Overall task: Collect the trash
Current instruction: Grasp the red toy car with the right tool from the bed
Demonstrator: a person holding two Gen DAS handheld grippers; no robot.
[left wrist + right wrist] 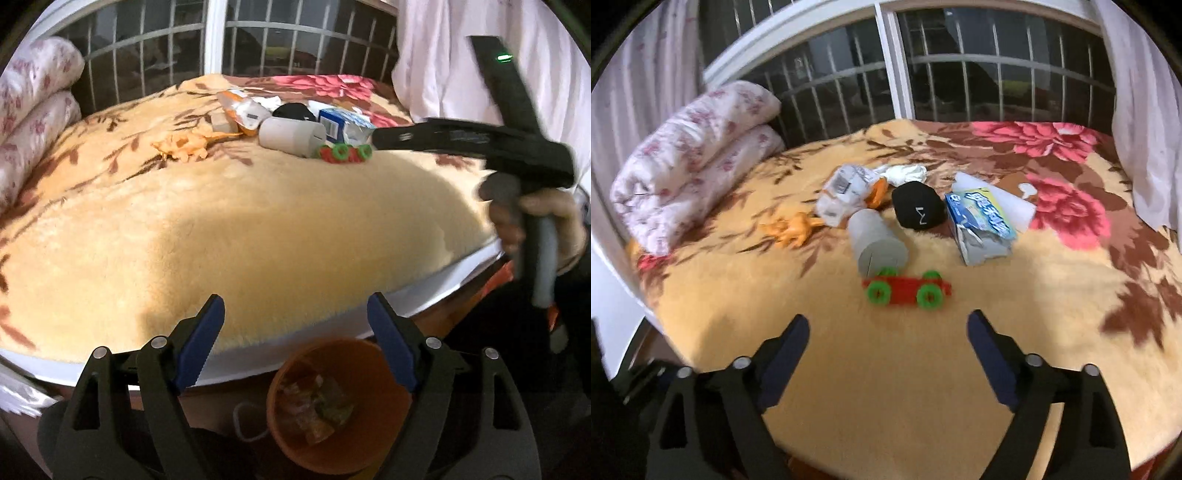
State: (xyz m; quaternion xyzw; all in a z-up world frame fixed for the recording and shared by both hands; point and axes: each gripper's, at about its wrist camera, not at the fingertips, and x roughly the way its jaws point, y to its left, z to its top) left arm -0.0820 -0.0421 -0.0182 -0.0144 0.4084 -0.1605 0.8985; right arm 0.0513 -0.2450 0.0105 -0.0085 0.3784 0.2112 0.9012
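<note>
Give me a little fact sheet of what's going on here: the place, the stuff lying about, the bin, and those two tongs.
Place: bed with a floral blanket, folded quilt at the left, barred window behind
Toys: red car with green wheels, orange dinosaur
Likely trash: torn blue carton, crumpled white wrapper, grey cylinder
Other: black cap
Bin: orange bucket below the bed edge, scraps inside
Left tongs: open, empty, above the bucket
Right tongs: open, empty, facing the pile
</note>
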